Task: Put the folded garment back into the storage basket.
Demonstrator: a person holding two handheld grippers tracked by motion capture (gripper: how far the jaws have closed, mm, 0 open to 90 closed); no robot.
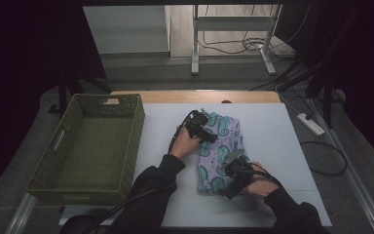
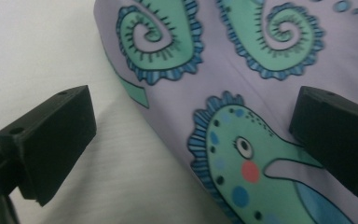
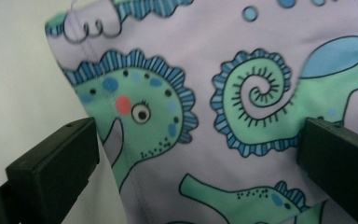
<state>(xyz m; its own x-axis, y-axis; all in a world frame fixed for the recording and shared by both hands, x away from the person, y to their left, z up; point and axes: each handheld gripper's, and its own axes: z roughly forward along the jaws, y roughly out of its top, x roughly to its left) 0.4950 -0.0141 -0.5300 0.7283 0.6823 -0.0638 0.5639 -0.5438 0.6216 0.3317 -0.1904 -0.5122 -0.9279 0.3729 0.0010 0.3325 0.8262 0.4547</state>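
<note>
A: High view first, and we start at the left: an olive-green woven plastic basket (image 1: 90, 146) with slotted handles stands on the pale grey table top (image 1: 272, 141), its right wall just beside the person's left forearm.

B: Next to the right we see the left hand (image 1: 184, 144) holding the black left gripper (image 1: 205, 127) at the upper left edge of the folded lilac cloth printed with teal and blue seahorses (image 1: 222, 146). The cloth lies near the middle of the table, well apart from the basket.

A: In the left gripper view we find that tool's jaws wide apart. One jaw sits over bare table, the other over the cloth, and the cloth's edge runs between them. Whether they touch the fabric, we cannot tell.

B: Further right in the high view, the right hand (image 1: 258, 184) holds the black right gripper (image 1: 228, 168) with a grey plate on top, at the cloth's lower right part.

A: In the right gripper view we see its jaws spread too. The left one is at the cloth's stitched edge, the right one over the print, a seahorse's head between them. Nothing is pinched.

B: Beyond the table we note a metal stand's legs (image 1: 231, 44) and loose cables (image 1: 253, 46) on the floor.
</note>
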